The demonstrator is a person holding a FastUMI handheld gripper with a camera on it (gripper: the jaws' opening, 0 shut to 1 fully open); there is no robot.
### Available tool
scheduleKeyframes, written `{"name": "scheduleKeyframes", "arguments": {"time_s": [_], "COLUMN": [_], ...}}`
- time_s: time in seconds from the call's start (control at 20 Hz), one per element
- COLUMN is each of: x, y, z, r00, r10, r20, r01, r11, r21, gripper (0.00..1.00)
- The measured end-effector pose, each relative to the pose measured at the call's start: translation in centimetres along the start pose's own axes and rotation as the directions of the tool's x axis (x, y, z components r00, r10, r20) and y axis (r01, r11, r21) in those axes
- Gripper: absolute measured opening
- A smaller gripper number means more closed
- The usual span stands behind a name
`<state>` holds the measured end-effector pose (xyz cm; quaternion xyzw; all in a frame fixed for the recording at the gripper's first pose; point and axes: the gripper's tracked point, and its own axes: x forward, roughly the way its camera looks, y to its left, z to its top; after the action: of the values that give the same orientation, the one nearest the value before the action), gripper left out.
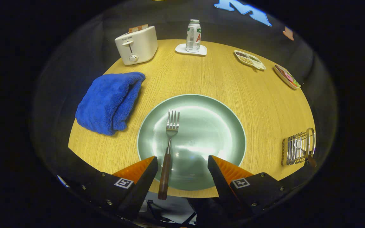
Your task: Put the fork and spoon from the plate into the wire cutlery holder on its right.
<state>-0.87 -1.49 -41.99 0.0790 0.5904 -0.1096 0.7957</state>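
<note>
A pale green plate (214,126) lies on the round wooden table just ahead of my fingers. A fork (167,152) with a dark wooden handle rests on the plate's left half, tines pointing away, its handle overhanging the near rim close to my left finger. My gripper (182,163) is open above the plate's near edge, with nothing between the orange fingers. The wire cutlery holder (298,147) stands to the plate's right, with a brown-handled utensil (309,158) that looks like the spoon's handle sticking out of it.
A folded blue towel (109,101) lies left of the plate. Beyond it stand a white toaster (136,44), a can on a white coaster (193,35), and two snack dishes (249,59) (287,76) at the far right. The table edge runs just under my fingers.
</note>
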Motion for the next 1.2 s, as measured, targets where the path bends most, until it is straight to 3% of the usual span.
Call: {"name": "scheduleKeyframes", "arguments": {"time_s": [0.6, 0.65, 0.7, 0.85, 0.9, 1.0, 1.1, 1.2], "x": [2.6, 2.8, 2.7, 2.8, 2.9, 2.9, 3.2, 3.0], "y": [0.1, 0.4, 0.3, 0.3, 0.3, 0.3, 0.4, 0.5], "z": [-1.1, -0.9, -1.0, -0.8, -0.8, -0.6, -0.7, -0.5], "r00": [0.998, 0.998, 0.998, 0.998, 0.998, 0.998, 0.998, 0.998], "r10": [0.012, 0.026, 0.02, 0.012, 0.011, 0.01, 0.008, 0.006], "r20": [-0.063, -0.058, -0.063, -0.064, -0.066, -0.059, -0.062, -0.063], "r01": [-0.011, -0.025, -0.019, -0.01, -0.009, -0.007, -0.007, -0.004], "r11": [1.0, 0.999, 0.999, 1.0, 1.0, 0.999, 1.0, 1.0], "r21": [0.008, 0.022, 0.026, 0.027, 0.028, 0.043, 0.027, 0.03], "gripper": [0.96, 0.92, 0.81, 0.68, 0.53, 0.5, 0.16, 0.16]}}
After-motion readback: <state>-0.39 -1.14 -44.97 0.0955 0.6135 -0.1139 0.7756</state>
